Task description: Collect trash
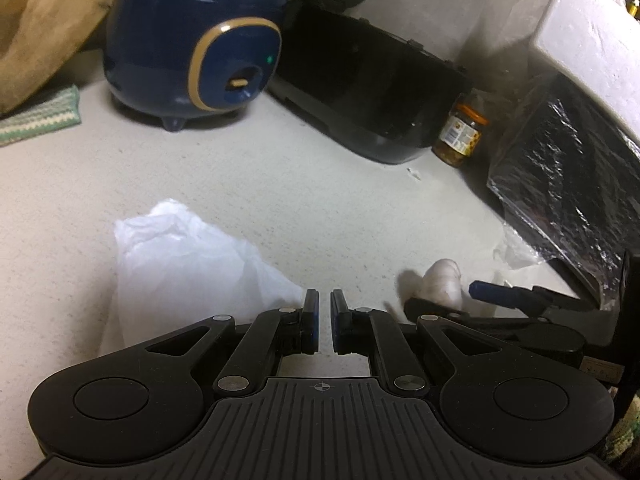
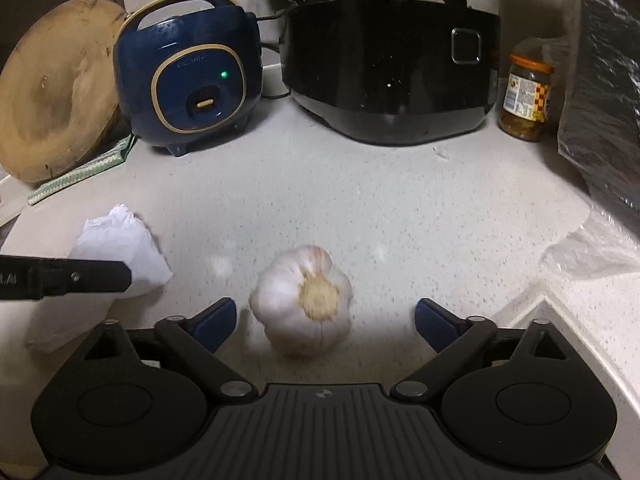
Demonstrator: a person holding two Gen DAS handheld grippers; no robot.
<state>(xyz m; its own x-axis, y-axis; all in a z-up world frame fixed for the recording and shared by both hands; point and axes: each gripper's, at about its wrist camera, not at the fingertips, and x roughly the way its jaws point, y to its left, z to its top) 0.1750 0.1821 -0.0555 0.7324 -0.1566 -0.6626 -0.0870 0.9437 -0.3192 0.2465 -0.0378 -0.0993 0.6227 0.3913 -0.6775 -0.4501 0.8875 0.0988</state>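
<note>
Behind right hand-held gripper, garlic bulb half hidden

Very little writing can be read. On the front panel of the blue rice cooker, at the far left, a short brand word is printed in pale letters above the green light, but its letters are too small to be made out. On the label of the glass jar, at the far right, blue and yellow-red checked printing is seen, and no word is legible. On the left gripper, at the near left edge, pale letters are cut off and unclear.
</note>
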